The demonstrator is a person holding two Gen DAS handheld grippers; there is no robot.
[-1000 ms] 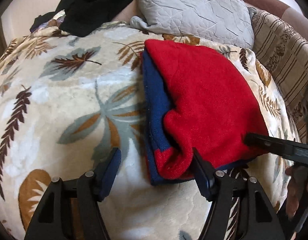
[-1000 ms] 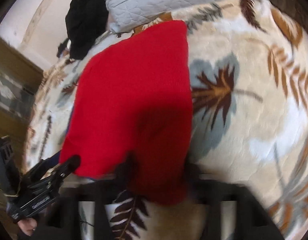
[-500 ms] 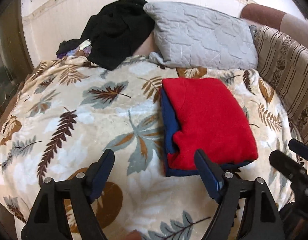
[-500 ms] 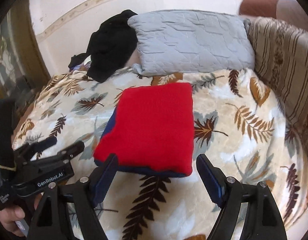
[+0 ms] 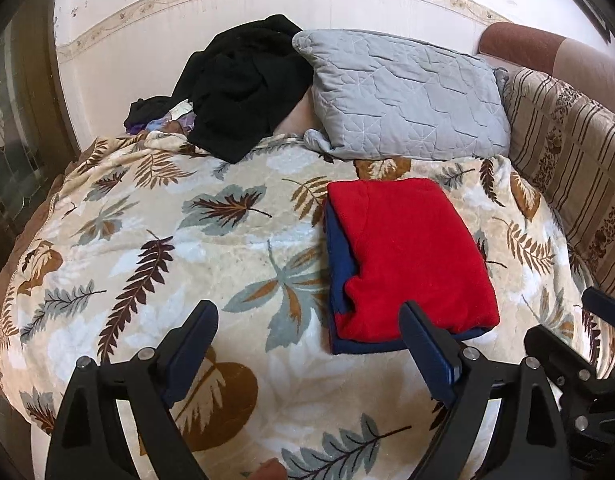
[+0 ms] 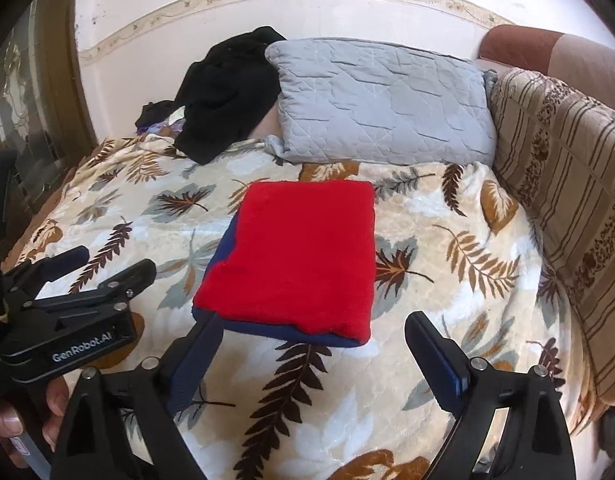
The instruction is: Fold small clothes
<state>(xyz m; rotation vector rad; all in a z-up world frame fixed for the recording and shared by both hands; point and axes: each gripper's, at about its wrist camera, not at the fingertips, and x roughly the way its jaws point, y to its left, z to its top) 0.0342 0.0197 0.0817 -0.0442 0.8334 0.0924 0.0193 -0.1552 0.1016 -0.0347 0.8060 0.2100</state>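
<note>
Between the left gripper's [image 5: 309, 344] fingers [image 5: 195, 340] lies only bedspread: they are spread wide and opening, nothing pinched, with the right-hand finger just overlapping the near edge of the garment in the view without pressing on it. The right gripper [image 6: 315, 356] matches it, its fingers [image 6: 435, 356] spread and opening on empty air above the blanket, the garment's near hem just beyond them. A hand [image 6: 11, 428] holds the left tool's handle at the lower left of the right wrist view.

Just ahead of both tools sits the sweater [image 5: 403, 256], red outside with a blue layer showing along its left side and near hem. It lies flat as a compact rectangle on the right half of the leaf-patterned blanket [image 5: 147, 240], edges roughly squared, which suggests the fold is done and both tools are let go of it so as not to disturb the stack.

Farther back, a grey pillow [image 5: 403, 96] leans against the wall, close behind the sweater but apart from it. Left of the pillow a heap of black clothes [image 5: 243, 88] is piled loosely, likely the next pieces to fold; it covers part of something purple. A striped cushion [image 5: 567, 168] runs along the right edge of the bed.
</note>
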